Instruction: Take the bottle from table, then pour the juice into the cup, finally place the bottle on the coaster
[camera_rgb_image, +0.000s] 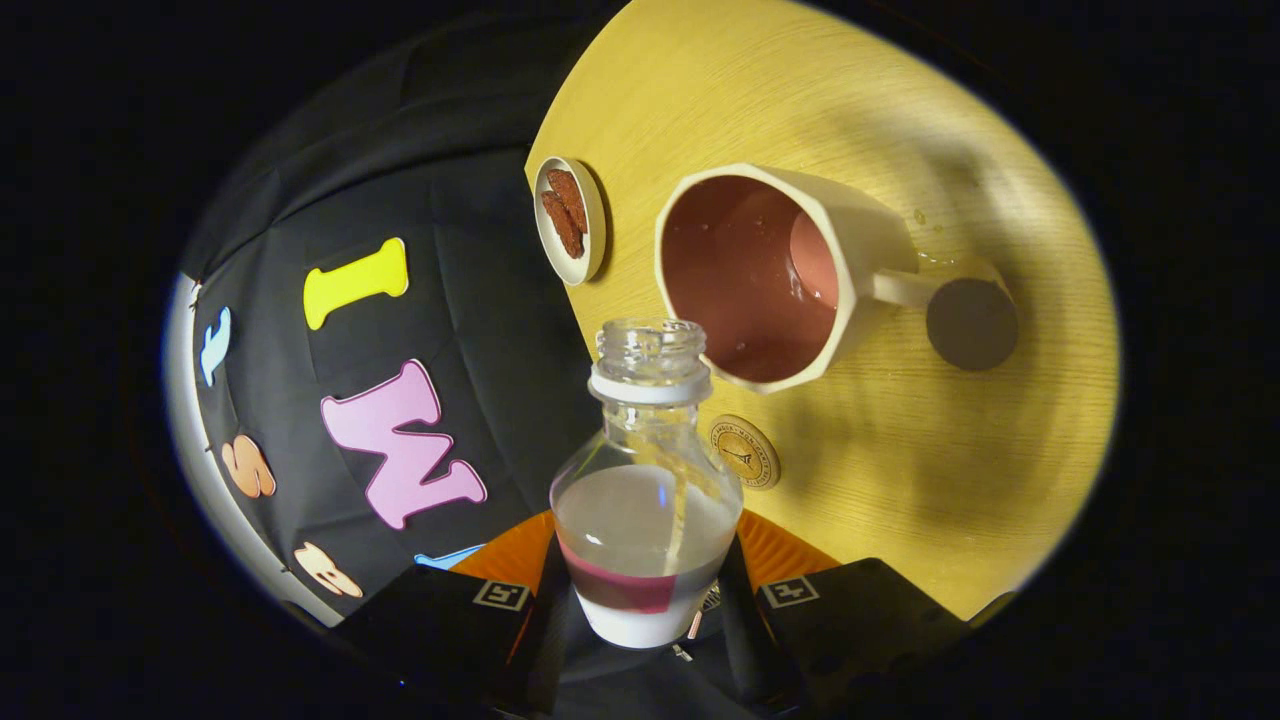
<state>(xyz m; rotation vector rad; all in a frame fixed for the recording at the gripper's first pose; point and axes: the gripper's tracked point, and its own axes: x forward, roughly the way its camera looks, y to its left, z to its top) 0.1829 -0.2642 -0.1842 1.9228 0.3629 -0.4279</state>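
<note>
My gripper (645, 585) is shut on the lower body of a clear plastic bottle (648, 470), one finger on each side. The bottle is uncapped, has a white neck ring, and holds a little pinkish juice low down near the fingers. Just beyond its mouth, slightly to the right, stands a cream faceted cup (780, 275) with pinkish juice inside and its handle pointing away to the right. A dark grey round coaster (972, 323) lies at the end of that handle. The table looks strongly rolled, so the bottle is tilted relative to it. No stream shows at the mouth.
The round wooden table (900, 480) carries a small white dish (570, 220) of brown snacks near its edge, left of the cup. A golden round disc (745, 452) with an emblem lies beside the bottle's neck. A few drops sit near the cup's handle.
</note>
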